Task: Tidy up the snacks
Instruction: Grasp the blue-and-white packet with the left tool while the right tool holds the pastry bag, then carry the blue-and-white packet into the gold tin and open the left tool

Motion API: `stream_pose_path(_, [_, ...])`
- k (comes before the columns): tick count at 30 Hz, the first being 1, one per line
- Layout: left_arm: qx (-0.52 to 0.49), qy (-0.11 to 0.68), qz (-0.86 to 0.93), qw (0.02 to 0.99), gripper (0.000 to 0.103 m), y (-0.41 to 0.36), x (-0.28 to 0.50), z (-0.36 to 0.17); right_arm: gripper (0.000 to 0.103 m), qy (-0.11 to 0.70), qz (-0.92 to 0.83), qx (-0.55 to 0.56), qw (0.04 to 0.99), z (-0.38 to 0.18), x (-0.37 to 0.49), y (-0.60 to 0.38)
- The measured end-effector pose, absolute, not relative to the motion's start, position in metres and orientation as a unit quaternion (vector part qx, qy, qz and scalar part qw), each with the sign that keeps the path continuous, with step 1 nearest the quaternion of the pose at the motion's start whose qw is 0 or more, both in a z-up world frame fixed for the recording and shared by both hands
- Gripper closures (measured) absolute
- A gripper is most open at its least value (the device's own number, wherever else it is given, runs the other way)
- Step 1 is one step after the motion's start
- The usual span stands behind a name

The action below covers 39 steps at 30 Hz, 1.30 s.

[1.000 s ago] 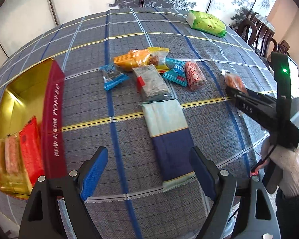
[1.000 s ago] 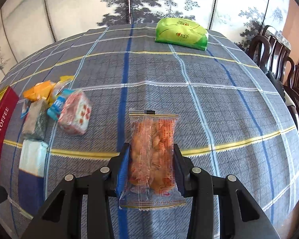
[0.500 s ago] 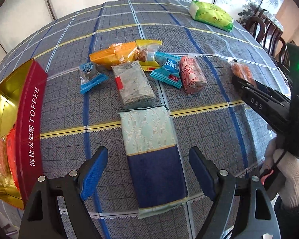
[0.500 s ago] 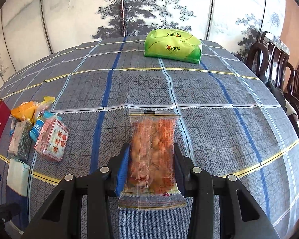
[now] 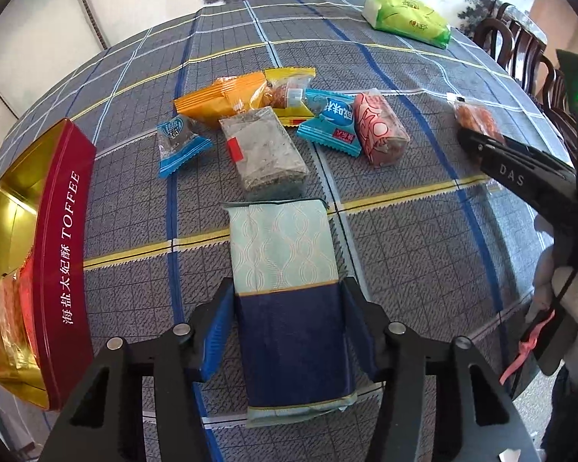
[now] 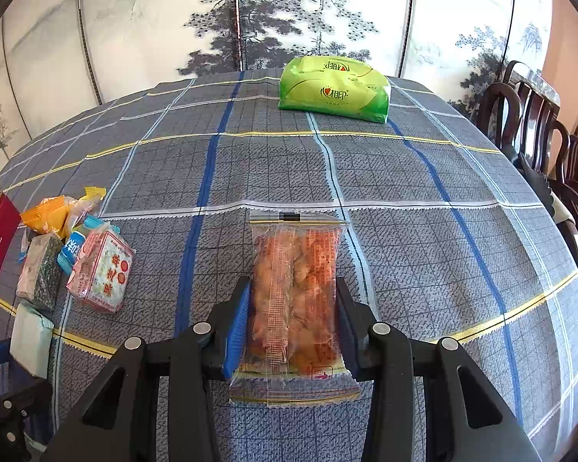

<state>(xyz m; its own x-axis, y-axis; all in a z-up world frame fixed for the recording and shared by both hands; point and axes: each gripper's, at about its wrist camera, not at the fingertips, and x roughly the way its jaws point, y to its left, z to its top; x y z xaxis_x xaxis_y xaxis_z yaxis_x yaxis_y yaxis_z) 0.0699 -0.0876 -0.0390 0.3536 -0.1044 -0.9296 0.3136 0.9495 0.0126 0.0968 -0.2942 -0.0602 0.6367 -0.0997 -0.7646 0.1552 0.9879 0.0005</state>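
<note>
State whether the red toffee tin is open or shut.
Open. The red toffee tin has no lid on, and its gold inside shows with orange packets in it.

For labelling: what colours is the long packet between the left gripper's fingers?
Pale mint wave pattern, navy lower half; left wrist view.

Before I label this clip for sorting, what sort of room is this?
Probably a home dining room: a table under a checked tablecloth, dark wooden chairs along its side, and a painted folding screen behind.

Navy-mint packet (image 5: pixel 289 308) flat, orange packet (image 6: pixel 294 296) lifted
</note>
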Motion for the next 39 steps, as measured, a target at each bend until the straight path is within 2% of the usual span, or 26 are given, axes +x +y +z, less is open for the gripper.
stream_pose_path(4, [0.098, 0.546, -0.136, 0.821, 0.048, -0.083, 0.067, -0.040, 0.061, 0.420, -0.071, 0.033, 0.904, -0.060, 0.097, -0.294])
stream_pose_path(7, [0.100, 0.548, -0.144, 0.818, 0.056, -0.082, 0.066, -0.038, 0.061, 0.420, -0.071, 0.033, 0.904, -0.060, 0.097, -0.294])
stream_pose_path(20, [0.120, 0.550, -0.158, 0.811, 0.057, -0.068, 0.049, -0.030, 0.061, 0.420, -0.074, 0.033, 0.904, -0.060, 0.098, -0.294])
stream_pose_path(32, [0.085, 0.516, -0.151, 0.839, 0.057, -0.028, 0.051, 0.019, 0.060, 0.420, -0.075, 0.033, 0.904, -0.060, 0.097, -0.294])
stream_pose_path(39, [0.067, 0.495, -0.090, 0.862, 0.057, 0.029, 0.069, 0.041, 0.060, 0.420, -0.076, 0.033, 0.904, -0.060, 0.097, -0.293])
